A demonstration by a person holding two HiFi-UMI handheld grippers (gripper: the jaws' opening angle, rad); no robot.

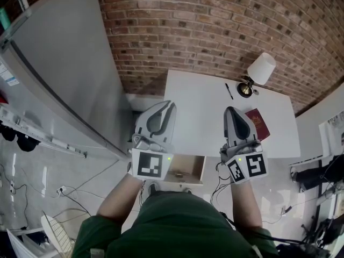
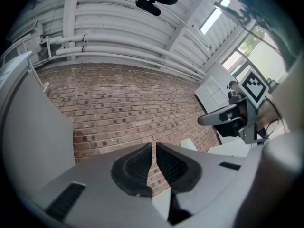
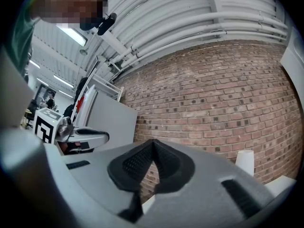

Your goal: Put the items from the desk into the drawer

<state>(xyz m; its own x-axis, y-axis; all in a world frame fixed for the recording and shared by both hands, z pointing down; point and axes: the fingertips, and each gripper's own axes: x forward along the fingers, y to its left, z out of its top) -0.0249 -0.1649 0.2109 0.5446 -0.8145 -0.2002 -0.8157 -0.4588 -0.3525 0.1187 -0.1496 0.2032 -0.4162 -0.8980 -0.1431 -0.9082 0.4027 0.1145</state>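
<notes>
Booklet (image 1: 261, 124), flat maroon, on white desk (image 1: 199, 106)

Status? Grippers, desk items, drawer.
Left hand-held gripper and right hand-held gripper shut, empty. Red booklet, pen on desk, untouched. Drawer open, nothing blocking.

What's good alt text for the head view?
The left gripper and right gripper, both empty, hover over a white desk by a brick wall. A pen, a lamp and a red booklet sit on the desk; its drawer stands open below.
</notes>
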